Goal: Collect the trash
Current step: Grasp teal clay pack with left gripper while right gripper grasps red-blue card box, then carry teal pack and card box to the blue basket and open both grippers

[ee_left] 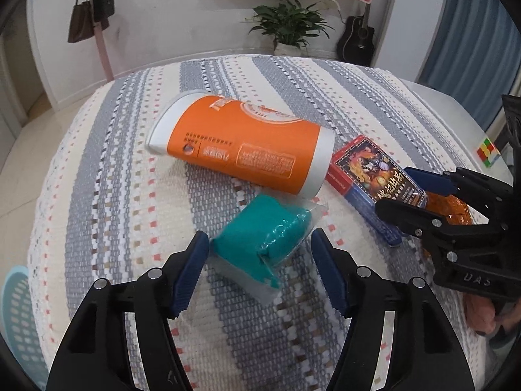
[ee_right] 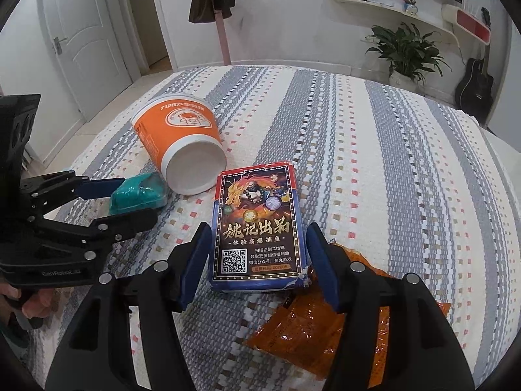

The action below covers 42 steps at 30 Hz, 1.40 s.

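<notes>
Item count: one orange cup [ee_right: 182,150], one teal packet [ee_left: 260,244], one card box [ee_right: 259,231], apparently one orange wrapper [ee_right: 312,332].

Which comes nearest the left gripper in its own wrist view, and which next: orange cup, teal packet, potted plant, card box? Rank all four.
1. teal packet, between the left gripper fingers
2. orange cup, just behind
3. card box, right
4. potted plant, far wall

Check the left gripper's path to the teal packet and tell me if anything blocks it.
Nothing visible blocks it. The teal packet already lies between the open jaws of the left gripper, on the striped cloth. The orange cup lies on its side just beyond the packet, and the card box is off to the right.
</notes>
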### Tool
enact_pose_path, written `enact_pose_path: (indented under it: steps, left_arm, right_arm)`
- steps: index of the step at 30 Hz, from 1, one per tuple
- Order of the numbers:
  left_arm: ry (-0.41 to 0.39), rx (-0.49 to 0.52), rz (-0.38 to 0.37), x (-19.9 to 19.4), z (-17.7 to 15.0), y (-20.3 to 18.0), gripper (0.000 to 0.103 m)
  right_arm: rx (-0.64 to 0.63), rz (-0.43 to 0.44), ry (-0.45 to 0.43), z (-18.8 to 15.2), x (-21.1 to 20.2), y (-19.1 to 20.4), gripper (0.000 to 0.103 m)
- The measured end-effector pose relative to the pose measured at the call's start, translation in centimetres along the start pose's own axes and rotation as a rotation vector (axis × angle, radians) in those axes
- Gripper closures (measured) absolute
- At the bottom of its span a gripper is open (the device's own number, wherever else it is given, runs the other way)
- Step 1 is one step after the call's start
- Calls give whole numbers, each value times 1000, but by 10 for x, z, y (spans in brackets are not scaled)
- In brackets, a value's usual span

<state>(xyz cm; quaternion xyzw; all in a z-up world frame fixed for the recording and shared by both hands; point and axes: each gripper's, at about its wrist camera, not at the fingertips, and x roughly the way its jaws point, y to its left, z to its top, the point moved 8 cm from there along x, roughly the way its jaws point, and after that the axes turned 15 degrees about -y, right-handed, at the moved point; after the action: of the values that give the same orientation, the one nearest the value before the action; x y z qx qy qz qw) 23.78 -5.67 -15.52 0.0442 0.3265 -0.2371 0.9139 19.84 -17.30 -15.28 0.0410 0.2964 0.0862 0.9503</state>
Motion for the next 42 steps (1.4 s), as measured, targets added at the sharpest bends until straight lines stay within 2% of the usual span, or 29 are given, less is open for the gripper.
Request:
enact_pose_path:
  steps: [6,9,11,14,15,16,17,19,22,26,30,35,39,42]
  left_arm:
    - [-18,-6,-18,-9,1,0,39]
    - [-65,-2,-12,-19,8,5,28]
    - [-84,-5,-16,-21,12,5,27]
    - [-70,6,-28,-14,11,2,27]
    - [-63,15,-26,-11,9,0,30]
    - [-59,16,-27,-7,8,-1,39]
    - [-52,14,-42,-5,6,-4,45]
    - [-45,15,-51,-4,3,-5,64]
    - [-44,32,-54,-7,0,-5,66]
    - [-69,-2,-66,-24,5,0,67]
    - [-138,-11,-77,-64,23,11,67]
    - [-266,-106,-24,-130,44,54,67]
    - [-347,-181,78,-178,49,102,67]
    - [-401,-241,176,-217,45,145,67]
  right_arm:
    - [-8,-37,-19,2,-4,-2,38]
    - [-32,-48,-20,2,-4,1,36]
    - [-53,-53,-13,1,-3,5,35]
    - [-77,-82,16,-1,3,7,36]
    - [-81,-88,26,-2,5,7,36]
    - [-82,-94,32,-3,6,7,37]
    - [-78,-101,39,-3,8,5,45]
    - [-73,-106,25,-1,7,3,45]
    - [-80,-112,-5,2,2,3,46]
    - [-80,-95,-45,8,-7,7,47]
    - [-48,-55,-122,35,-29,19,47]
    - [-104,19,-237,80,-59,73,47]
    - [-169,126,-290,104,-69,146,47]
    - [-219,202,-298,110,-68,202,46]
